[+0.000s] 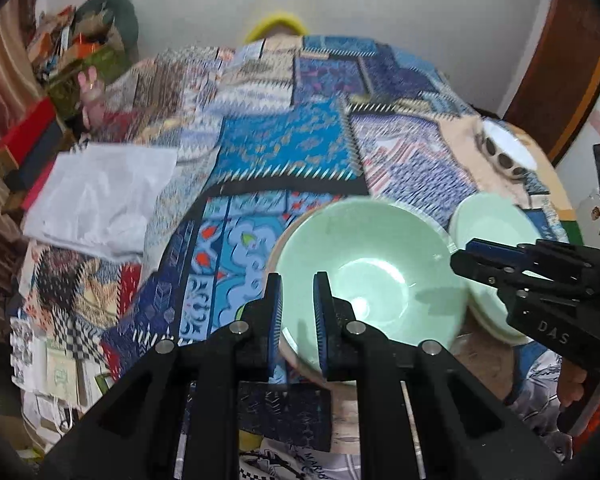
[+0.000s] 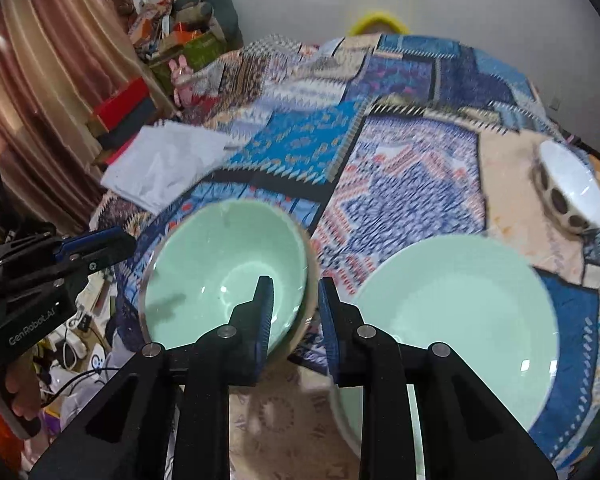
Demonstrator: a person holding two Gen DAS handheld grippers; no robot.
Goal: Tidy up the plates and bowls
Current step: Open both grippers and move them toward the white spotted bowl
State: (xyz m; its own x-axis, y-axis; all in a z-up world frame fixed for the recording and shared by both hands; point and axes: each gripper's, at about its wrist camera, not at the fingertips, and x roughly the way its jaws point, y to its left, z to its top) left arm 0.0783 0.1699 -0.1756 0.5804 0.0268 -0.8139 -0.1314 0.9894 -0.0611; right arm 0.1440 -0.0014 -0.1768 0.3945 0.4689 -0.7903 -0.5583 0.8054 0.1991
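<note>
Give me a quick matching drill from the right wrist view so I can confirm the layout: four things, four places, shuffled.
Things:
1. mint bowls
2. spotted white bowl
3. white sheet
4. yellow object

Places:
A. far right of the table
B. beyond the table's far edge, by the wall
C. near edge of the table
D. far left of the table

Pairs: 1-C, 2-A, 3-D, 4-B

"das" on right gripper [image 1: 466, 254]; "genrobot.ai" on left gripper [image 2: 130, 240]

Bright, motion-blurred, fisheye-warped edges, dark corners
</note>
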